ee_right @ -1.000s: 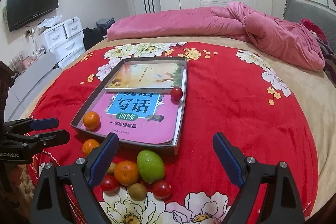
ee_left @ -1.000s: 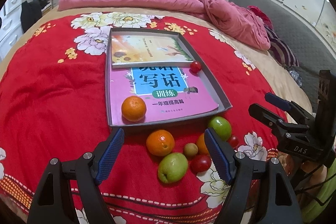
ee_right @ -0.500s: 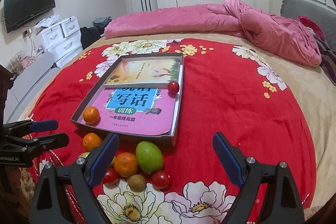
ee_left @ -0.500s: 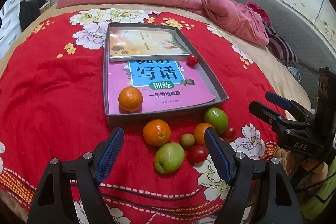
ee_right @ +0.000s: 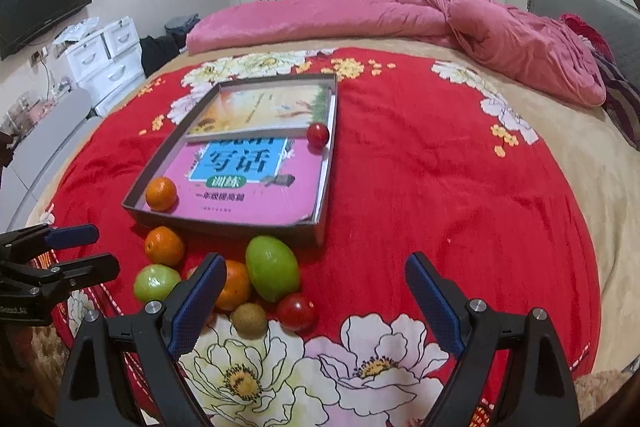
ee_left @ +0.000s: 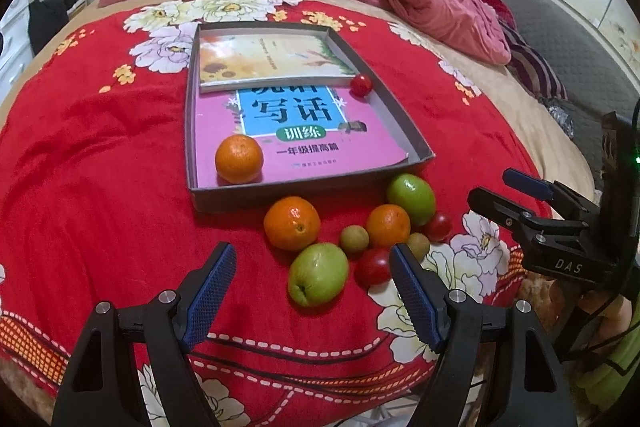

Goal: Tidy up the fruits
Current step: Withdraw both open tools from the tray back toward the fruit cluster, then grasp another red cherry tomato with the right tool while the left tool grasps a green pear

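A grey shallow box point(ee_left: 312, 189) point(ee_right: 224, 223) lies on the red flowered blanket with two books, an orange point(ee_left: 239, 159) point(ee_right: 161, 193) and a red tomato point(ee_left: 361, 85) point(ee_right: 318, 135) inside. In front of it sits a cluster of loose fruit: an orange point(ee_left: 292, 223), a green apple point(ee_left: 318, 279), another green fruit point(ee_left: 412, 193) point(ee_right: 272, 269), a second orange point(ee_left: 388, 225), small brown kiwis point(ee_left: 354, 238) and tomatoes point(ee_left: 374, 267) point(ee_right: 296, 311). My left gripper point(ee_left: 312, 275) stands open just short of the green apple. My right gripper point(ee_right: 312, 287) is open, to the right of the cluster, holding nothing.
A rumpled pink duvet point(ee_right: 400, 15) lies across the far side of the bed. A grey headboard point(ee_left: 560, 27) is at the right, white drawers point(ee_right: 104, 55) and a wall television point(ee_right: 44, 3) at the left. Each gripper shows in the other's view point(ee_left: 532, 215) point(ee_right: 52, 259).
Both views have tilted a little downward, so the box and fruit sit higher in each picture. The fruit has not moved and both grippers keep the same opening.
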Tool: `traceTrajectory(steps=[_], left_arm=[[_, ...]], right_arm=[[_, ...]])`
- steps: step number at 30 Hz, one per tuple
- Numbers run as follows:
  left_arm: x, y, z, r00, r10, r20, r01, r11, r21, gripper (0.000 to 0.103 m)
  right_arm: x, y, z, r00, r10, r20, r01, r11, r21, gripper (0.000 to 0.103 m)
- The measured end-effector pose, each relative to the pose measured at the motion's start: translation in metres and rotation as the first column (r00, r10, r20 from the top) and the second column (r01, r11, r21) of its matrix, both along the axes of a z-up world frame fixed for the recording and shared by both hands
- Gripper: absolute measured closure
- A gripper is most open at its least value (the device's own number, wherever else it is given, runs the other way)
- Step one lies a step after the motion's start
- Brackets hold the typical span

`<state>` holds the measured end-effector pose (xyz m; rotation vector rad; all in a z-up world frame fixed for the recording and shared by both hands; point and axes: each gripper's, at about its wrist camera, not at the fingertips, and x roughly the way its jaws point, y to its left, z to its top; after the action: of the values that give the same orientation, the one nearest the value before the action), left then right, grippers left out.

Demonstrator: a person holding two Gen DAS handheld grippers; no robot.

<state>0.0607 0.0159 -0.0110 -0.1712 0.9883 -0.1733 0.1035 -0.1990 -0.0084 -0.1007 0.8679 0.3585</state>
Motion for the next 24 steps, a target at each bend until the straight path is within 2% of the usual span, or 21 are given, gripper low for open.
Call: traceTrajectory(steps=[11,20,24], left_arm=[[0.001,-0.004,-0.01,0.999,-0.012,-0.04,0.013,1.0,0.023,0.023],[0.004,-0.003,-0.021,0.997,-0.005,-0.077,0.007,1.0,0.026,0.023],[0.006,-0.003,-0.027,0.996,-0.006,-0.094,0.009,1.0,0.028,0.023]], right_arm=[[0.002,-0.001,-0.01,0.999,-0.01,-0.053,0.009,1.0,-0.011,0.012],[0.004,0.0,-0.022,0.995,-0.024,-0.098,0.019,0.998,-0.058,0.012],[0.007,-0.001,-0.033,0.989,-0.036,-0.145,0.023,0.996,-0.088,0.012]])
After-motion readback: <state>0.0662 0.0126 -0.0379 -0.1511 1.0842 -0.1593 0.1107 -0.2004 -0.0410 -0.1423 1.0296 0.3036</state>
